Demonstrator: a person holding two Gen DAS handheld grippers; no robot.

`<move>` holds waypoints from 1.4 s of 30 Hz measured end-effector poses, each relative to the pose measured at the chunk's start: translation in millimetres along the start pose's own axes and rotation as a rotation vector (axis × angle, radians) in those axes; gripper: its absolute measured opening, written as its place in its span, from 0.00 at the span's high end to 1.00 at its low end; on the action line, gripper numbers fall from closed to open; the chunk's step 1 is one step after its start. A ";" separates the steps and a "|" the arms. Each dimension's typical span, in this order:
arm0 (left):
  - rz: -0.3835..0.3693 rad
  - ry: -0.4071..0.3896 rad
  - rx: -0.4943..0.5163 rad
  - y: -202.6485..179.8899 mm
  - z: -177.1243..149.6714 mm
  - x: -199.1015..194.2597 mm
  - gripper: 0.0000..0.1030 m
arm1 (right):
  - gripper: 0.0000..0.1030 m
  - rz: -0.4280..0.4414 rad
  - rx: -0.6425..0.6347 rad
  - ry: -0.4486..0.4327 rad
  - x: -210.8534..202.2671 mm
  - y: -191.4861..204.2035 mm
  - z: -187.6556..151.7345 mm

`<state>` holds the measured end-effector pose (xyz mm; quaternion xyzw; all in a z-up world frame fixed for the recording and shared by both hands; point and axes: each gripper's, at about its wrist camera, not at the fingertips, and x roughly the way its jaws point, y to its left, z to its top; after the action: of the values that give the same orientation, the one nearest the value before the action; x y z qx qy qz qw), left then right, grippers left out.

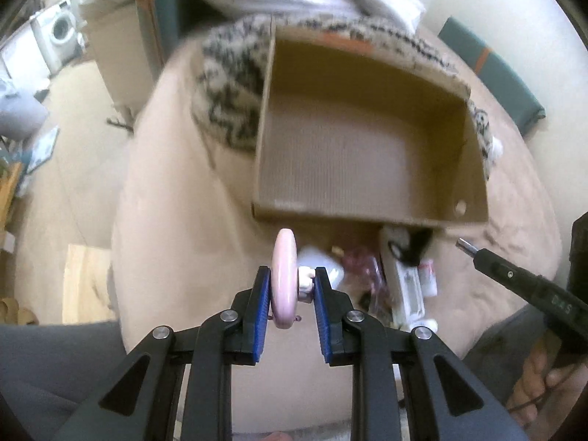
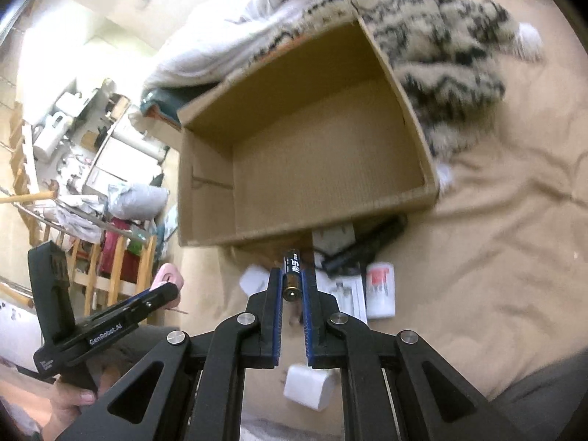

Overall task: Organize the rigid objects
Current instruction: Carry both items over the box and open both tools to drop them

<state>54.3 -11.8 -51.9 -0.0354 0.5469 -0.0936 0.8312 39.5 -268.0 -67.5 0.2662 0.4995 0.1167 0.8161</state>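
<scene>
One pink disc, one battery, one open cardboard box on the beige bedding.

Left wrist view: left gripper (image 1: 291,286) clamped on pink disc (image 1: 283,279), angled down before cardboard box (image 1: 371,217). Right wrist view: right gripper (image 2: 293,283) clamped on battery (image 2: 292,275), tilted down near the box.

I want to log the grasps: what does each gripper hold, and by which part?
Left gripper: a pink disc-shaped item, pinched across its flat faces near the lower half. Right gripper: a battery, clamped on its sides.

A home: bed (image 1: 176,191), blankets (image 2: 257,11), washing machine (image 1: 60,31).
</scene>
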 end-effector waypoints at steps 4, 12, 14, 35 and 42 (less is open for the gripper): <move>0.019 -0.055 0.018 -2.9 20.6 -11.7 0.80 | 0.89 -0.005 -0.019 -0.031 -5.7 1.6 18.0; 0.024 -0.075 0.052 -24.1 74.8 1.9 0.80 | 0.89 -0.035 -0.052 -0.052 11.0 7.8 62.8; 0.027 -0.069 0.062 -29.1 85.9 10.4 0.80 | 0.89 -0.050 -0.060 -0.049 19.1 8.3 72.9; 0.111 -0.057 0.134 -46.9 114.3 94.4 0.80 | 0.89 -0.172 -0.099 0.100 109.4 -5.1 82.7; 0.141 -0.041 0.130 -41.0 106.0 100.4 0.80 | 0.89 -0.181 -0.086 0.110 113.3 -8.2 83.5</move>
<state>185.2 -76.1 -93.6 0.0553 0.5238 -0.0696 0.8472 165.8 -249.6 -127.4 0.1782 0.5602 0.0783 0.8051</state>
